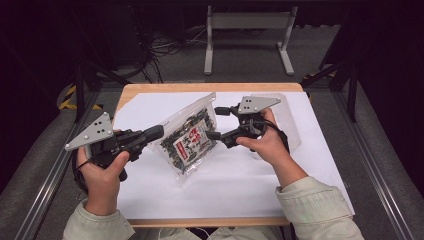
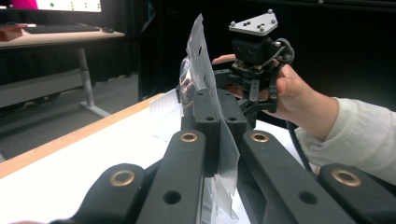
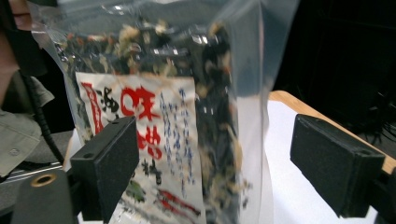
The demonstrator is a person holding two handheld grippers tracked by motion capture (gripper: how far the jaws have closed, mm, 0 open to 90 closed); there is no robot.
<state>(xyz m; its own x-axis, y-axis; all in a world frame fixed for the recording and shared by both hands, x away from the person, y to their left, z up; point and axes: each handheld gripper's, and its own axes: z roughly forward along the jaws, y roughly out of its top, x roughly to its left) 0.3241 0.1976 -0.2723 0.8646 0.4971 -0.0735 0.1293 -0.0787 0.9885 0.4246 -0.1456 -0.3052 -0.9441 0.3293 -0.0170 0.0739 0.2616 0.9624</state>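
So the room's pretty dark, most of the light lands on the bench (image 1: 150,88), which is a light wood top with a white sheet (image 1: 235,185) covering nearly all of it. Grey carpet floor (image 1: 245,67) all around. Past the far edge there's a white metal desk frame (image 1: 248,22) standing on two feet, and a tangle of black cables (image 1: 160,47) on the floor left of it. Dark tripod-type legs (image 1: 345,70) stand on both sides, and metal rails (image 1: 45,195) run along the floor either side. Some yellow-black tape (image 1: 67,97) at left. Off to the side there's another desk (image 2: 56,39) with a keyboard (image 2: 60,29) under a lit monitor (image 2: 70,4). Walls are basically black.
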